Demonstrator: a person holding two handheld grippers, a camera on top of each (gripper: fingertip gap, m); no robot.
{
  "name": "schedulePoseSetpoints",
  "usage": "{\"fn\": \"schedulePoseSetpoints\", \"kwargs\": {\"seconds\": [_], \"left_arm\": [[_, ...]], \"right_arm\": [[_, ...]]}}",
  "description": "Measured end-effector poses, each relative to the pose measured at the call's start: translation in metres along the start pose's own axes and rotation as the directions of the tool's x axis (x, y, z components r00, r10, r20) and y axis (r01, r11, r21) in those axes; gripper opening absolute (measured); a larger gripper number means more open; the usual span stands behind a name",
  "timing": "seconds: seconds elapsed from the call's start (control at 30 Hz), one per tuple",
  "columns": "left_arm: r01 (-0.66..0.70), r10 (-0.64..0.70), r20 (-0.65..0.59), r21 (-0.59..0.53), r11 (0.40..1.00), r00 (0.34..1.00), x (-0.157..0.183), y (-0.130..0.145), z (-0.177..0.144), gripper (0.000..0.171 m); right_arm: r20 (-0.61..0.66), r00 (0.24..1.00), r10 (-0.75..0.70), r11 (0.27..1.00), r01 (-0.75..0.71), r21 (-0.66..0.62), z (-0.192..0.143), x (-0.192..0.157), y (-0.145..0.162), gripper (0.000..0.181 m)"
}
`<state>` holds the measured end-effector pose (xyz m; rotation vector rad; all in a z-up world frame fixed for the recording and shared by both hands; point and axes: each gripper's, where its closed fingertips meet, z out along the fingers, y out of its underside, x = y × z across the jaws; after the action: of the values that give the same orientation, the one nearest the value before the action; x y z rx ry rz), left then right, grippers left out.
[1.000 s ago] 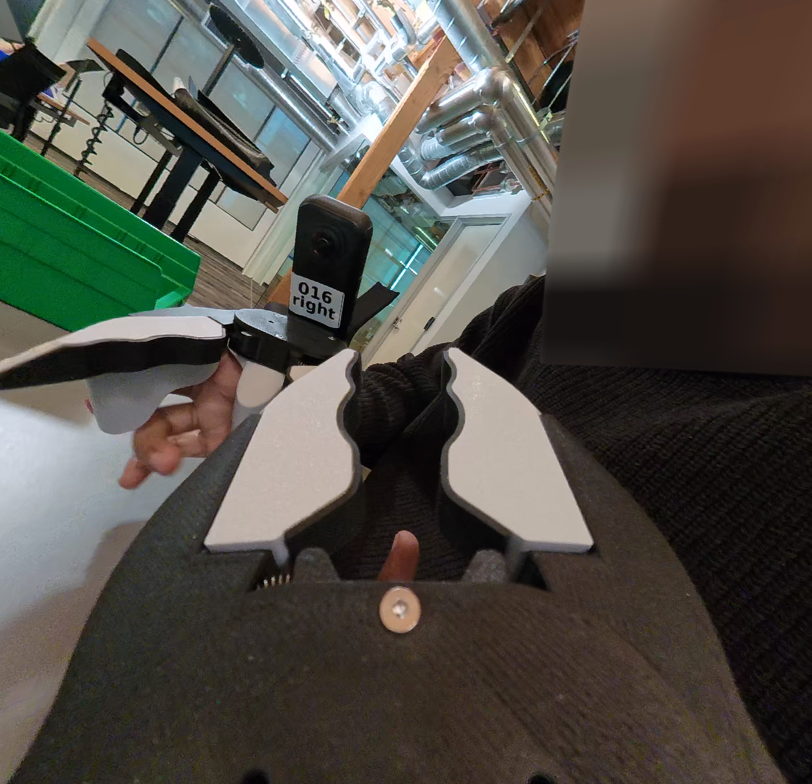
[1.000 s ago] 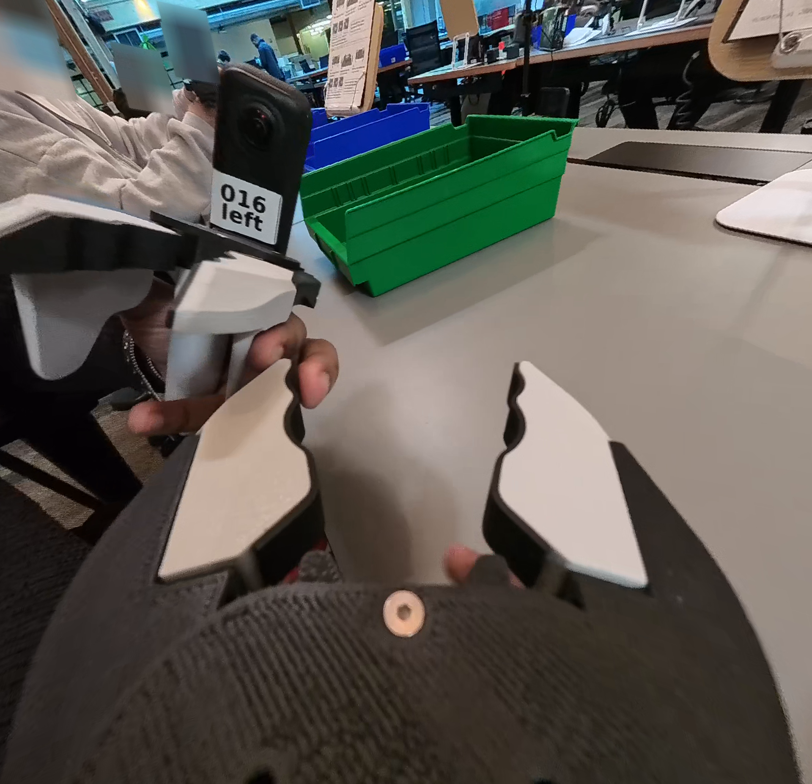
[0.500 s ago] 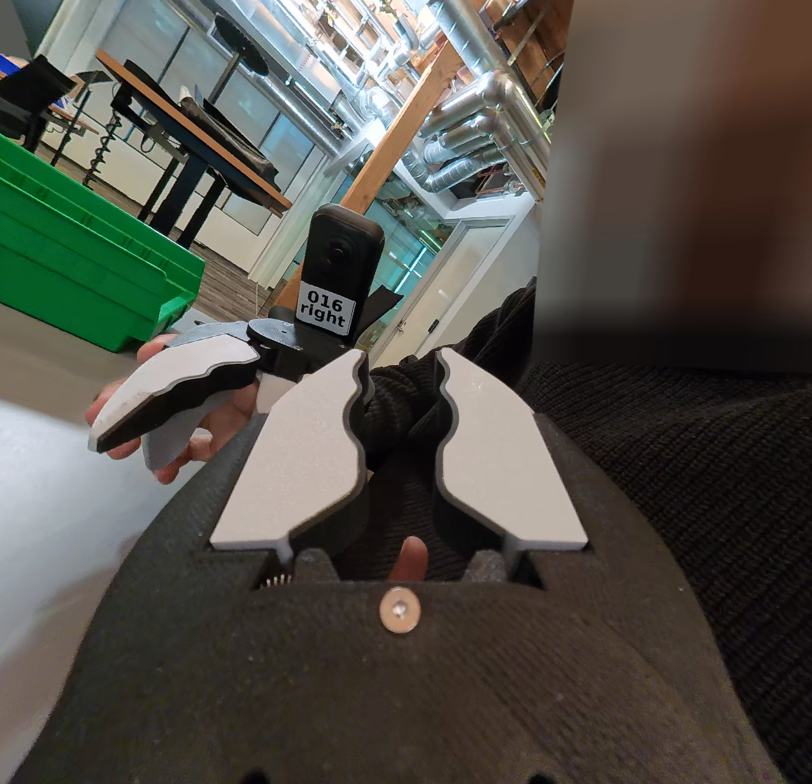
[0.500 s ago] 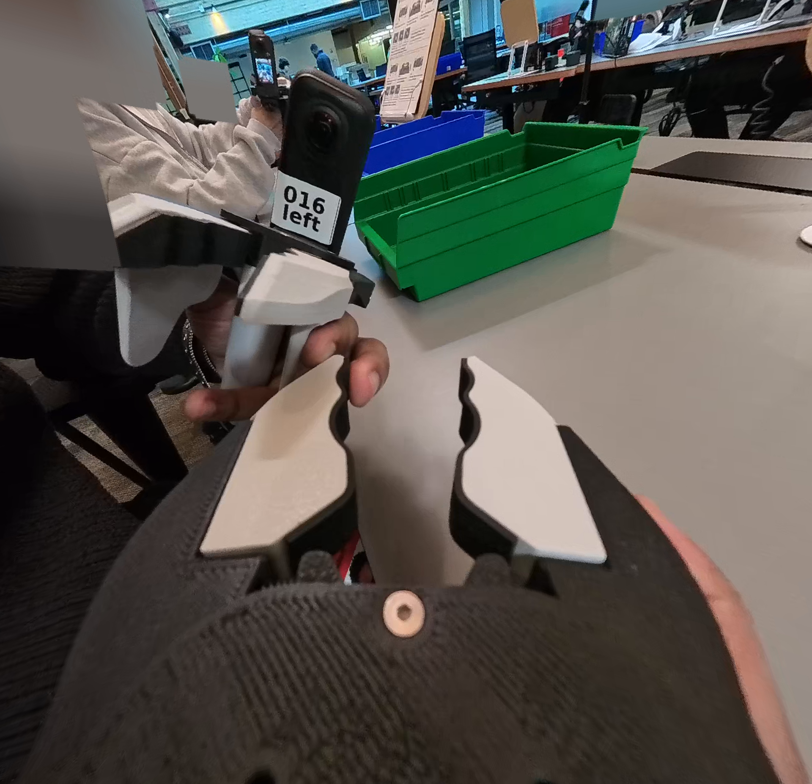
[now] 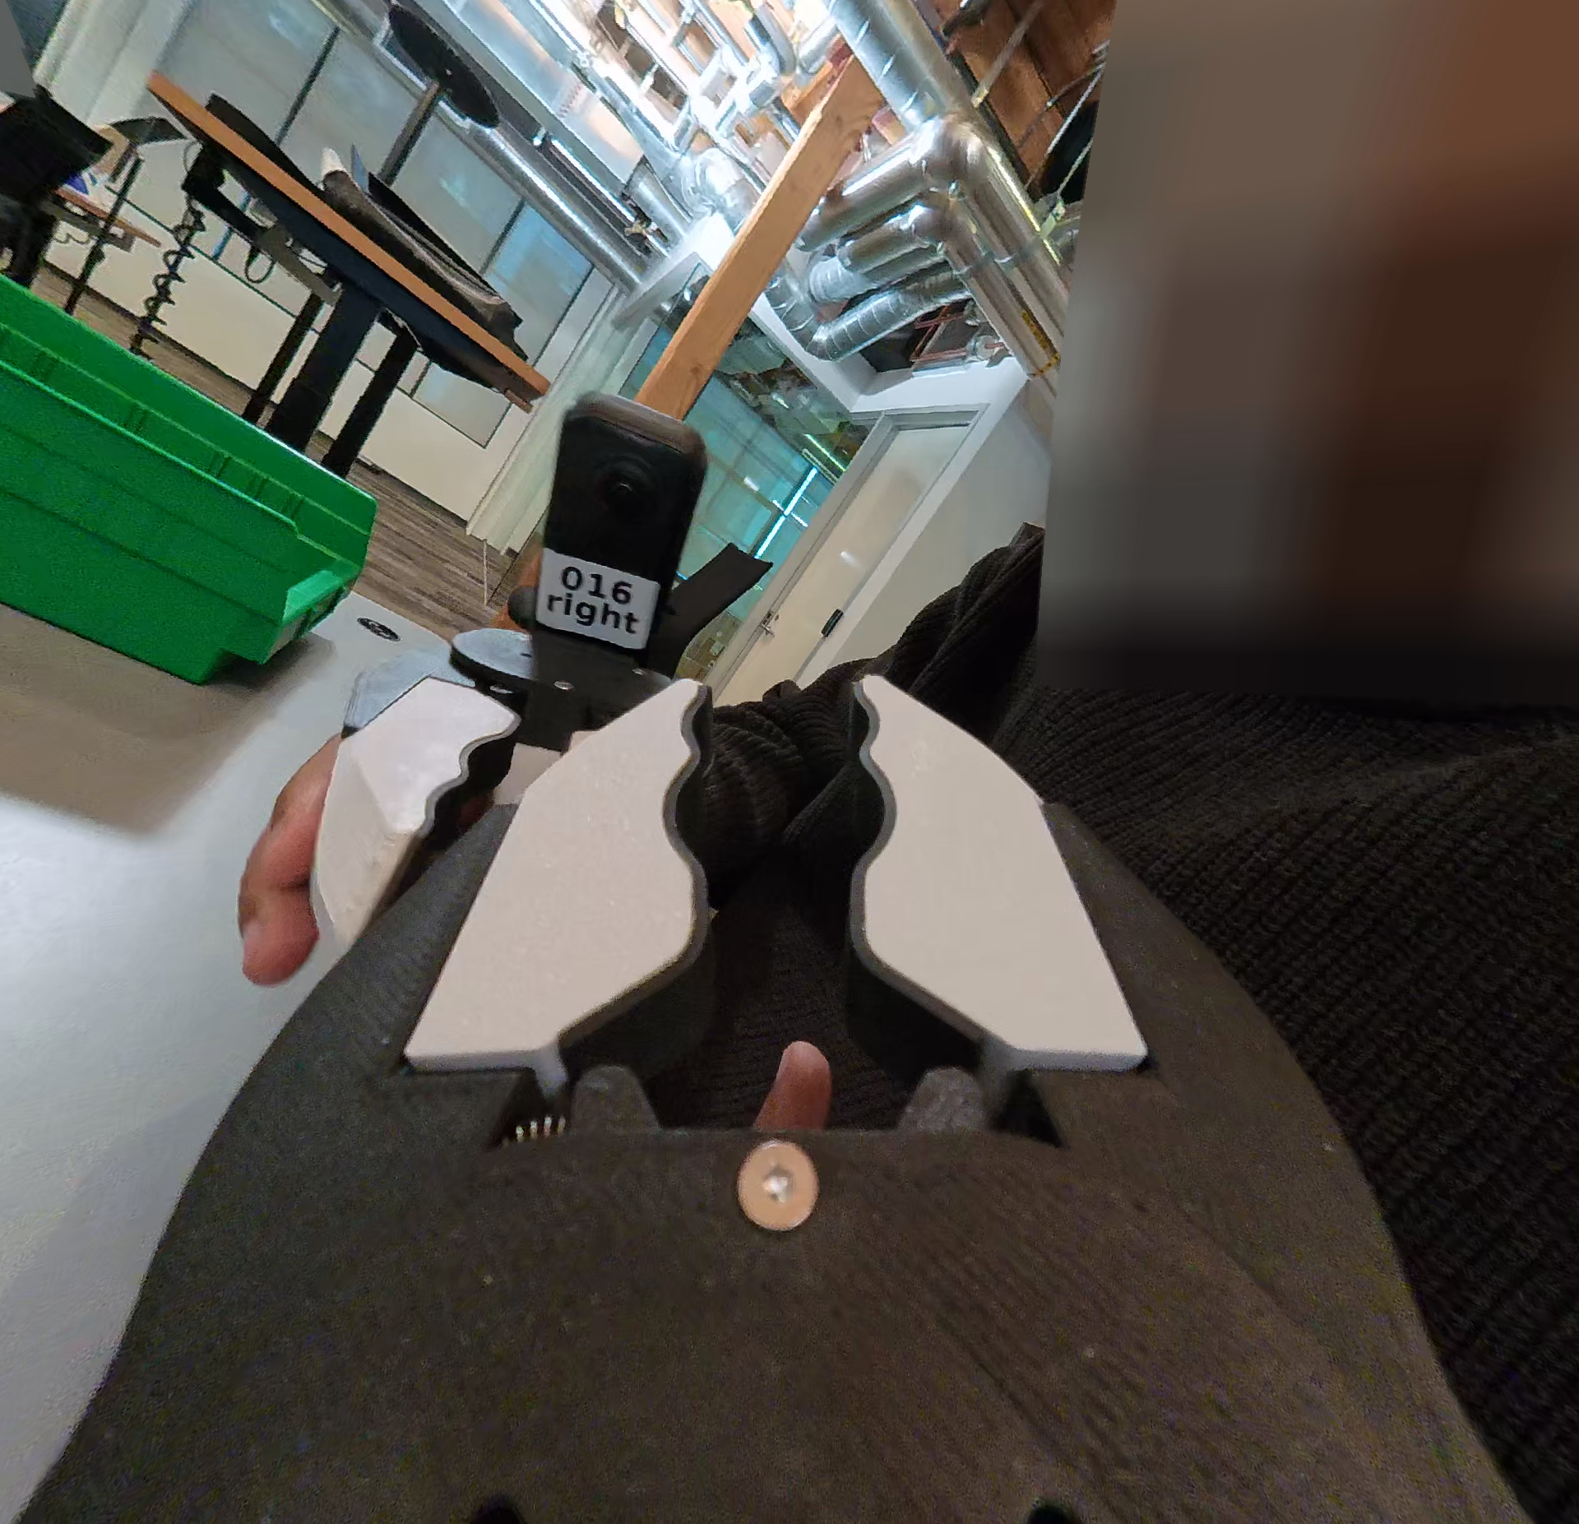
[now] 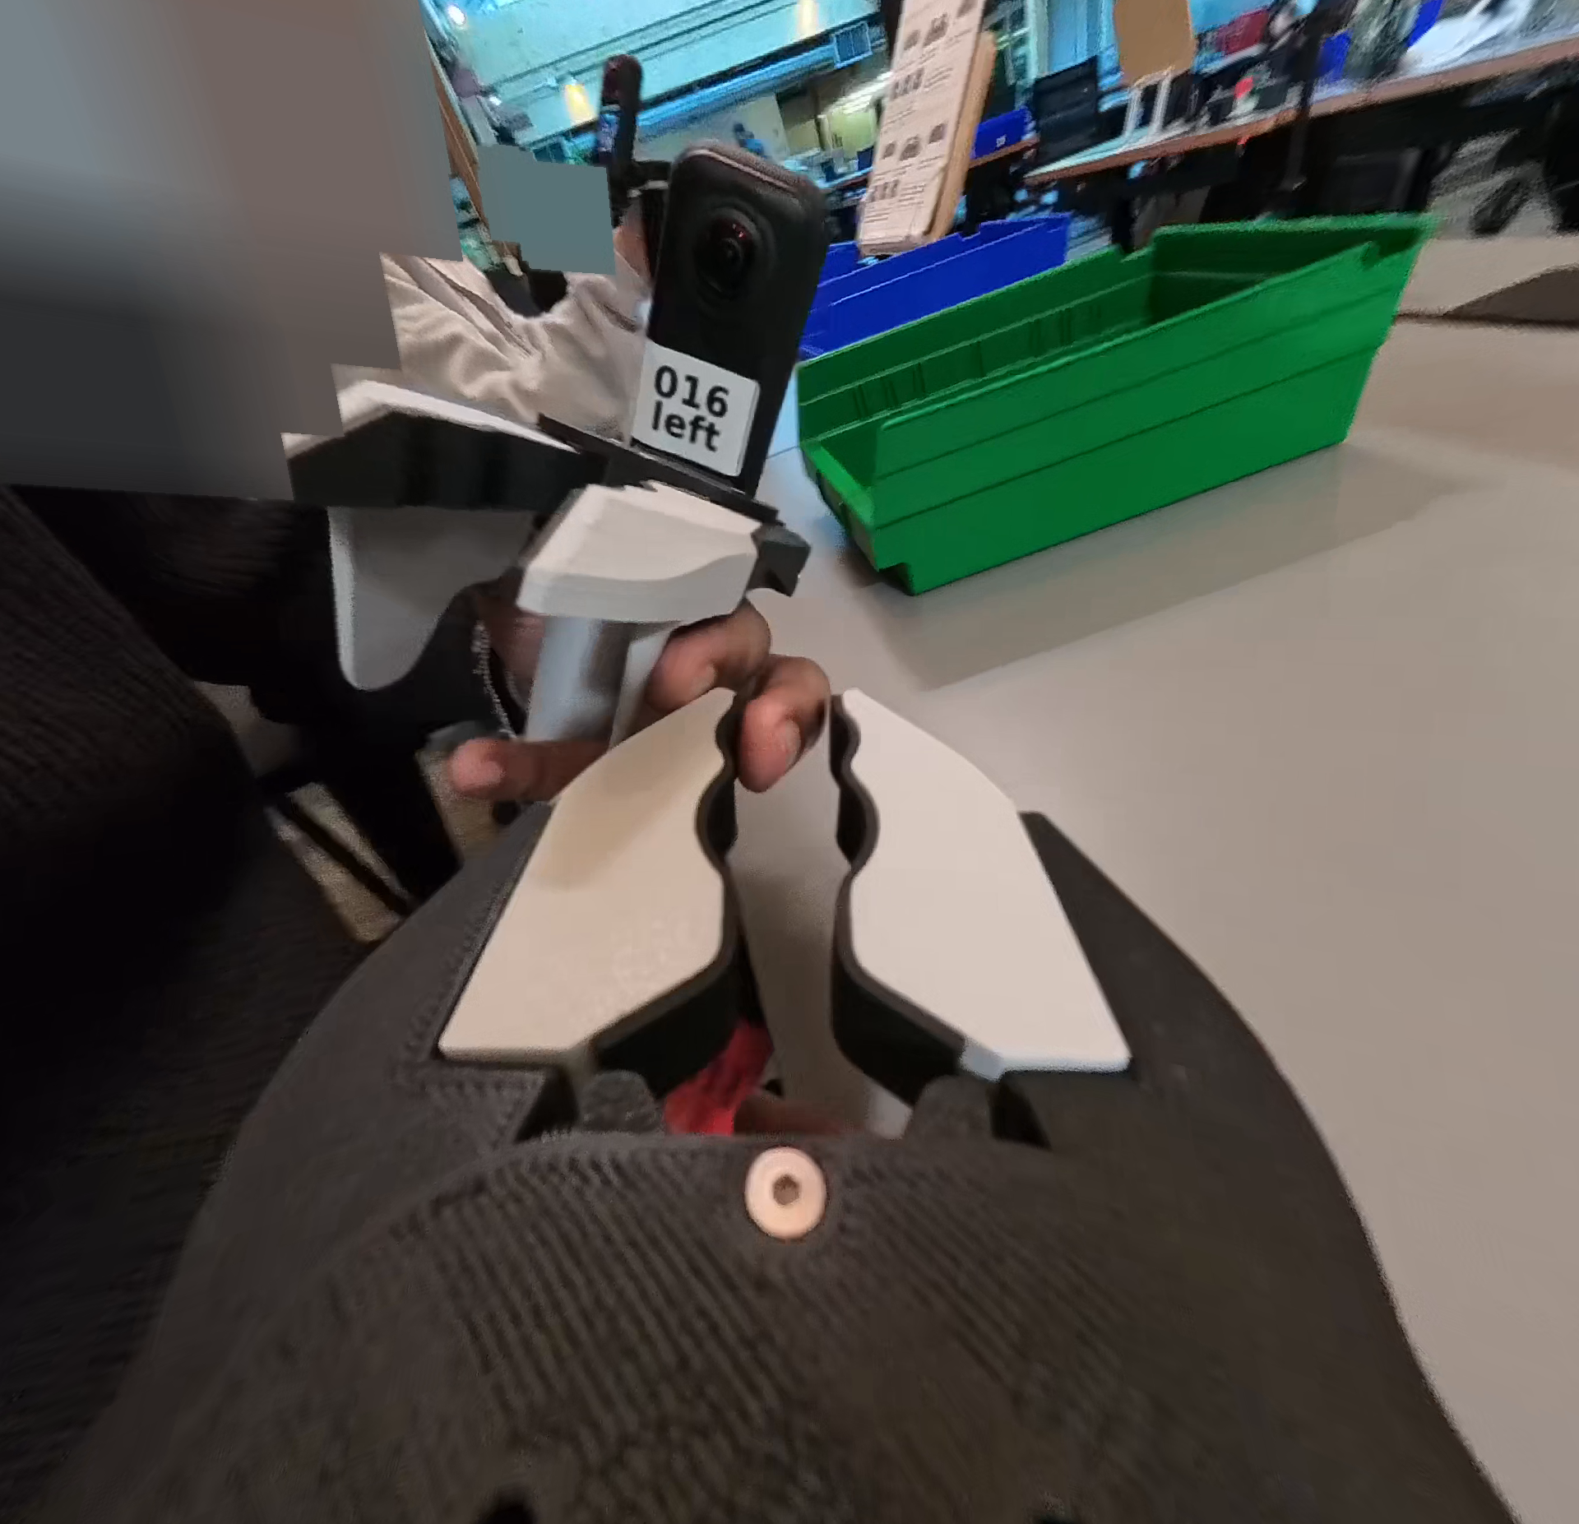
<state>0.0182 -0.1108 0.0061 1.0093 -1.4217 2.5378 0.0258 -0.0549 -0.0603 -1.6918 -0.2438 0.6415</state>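
My left gripper (image 5: 777, 714) is empty, its jaws a narrow gap apart, and points at a person's black knit sleeve (image 5: 1282, 885). My right gripper (image 6: 782, 705) is empty, its jaws nearly together with a slim gap, held over the grey table (image 6: 1282, 757). The two grippers face each other at close range. The right gripper's black camera (image 5: 619, 526) shows in the left wrist view, with a hand (image 5: 273, 885) under it. The left gripper's camera (image 6: 726, 287) shows in the right wrist view, with the hand (image 6: 709, 671) on its grey handle just beyond my right fingertips.
A green plastic bin (image 6: 1111, 423) stands on the table behind the grippers and looks empty; it also shows in the left wrist view (image 5: 154, 492). Blue bins (image 6: 923, 278) lie behind it. Desks stand farther back (image 5: 342, 227). Another person in a light top (image 6: 478, 329) sits beyond.
My right gripper's jaws have closed from wide apart to a slim gap, and it has swung towards the left gripper. The left gripper's jaws have kept their gap.
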Motion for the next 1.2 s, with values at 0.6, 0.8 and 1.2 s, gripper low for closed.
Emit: {"fn": "schedulePoseSetpoints", "kwargs": {"seconds": [0.6,0.8,1.2], "left_arm": [[-0.038,0.041,-0.068,0.047,0.998,0.997,0.019,-0.007,0.000,0.028],[-0.068,0.068,-0.015,0.030,0.997,0.998,0.010,-0.007,-0.003,0.033],[-0.191,0.187,0.258,-0.011,0.982,0.948,-0.035,-0.015,-0.026,0.059]], "right_arm": [[-0.284,0.957,0.061,0.991,-0.024,0.132,-0.017,0.047,-0.026,0.116],[-0.308,0.946,0.104,0.983,-0.052,0.174,-0.033,0.063,-0.031,0.107],[-0.327,0.942,0.076,0.985,-0.021,0.169,-0.043,0.069,-0.032,0.103]]}}
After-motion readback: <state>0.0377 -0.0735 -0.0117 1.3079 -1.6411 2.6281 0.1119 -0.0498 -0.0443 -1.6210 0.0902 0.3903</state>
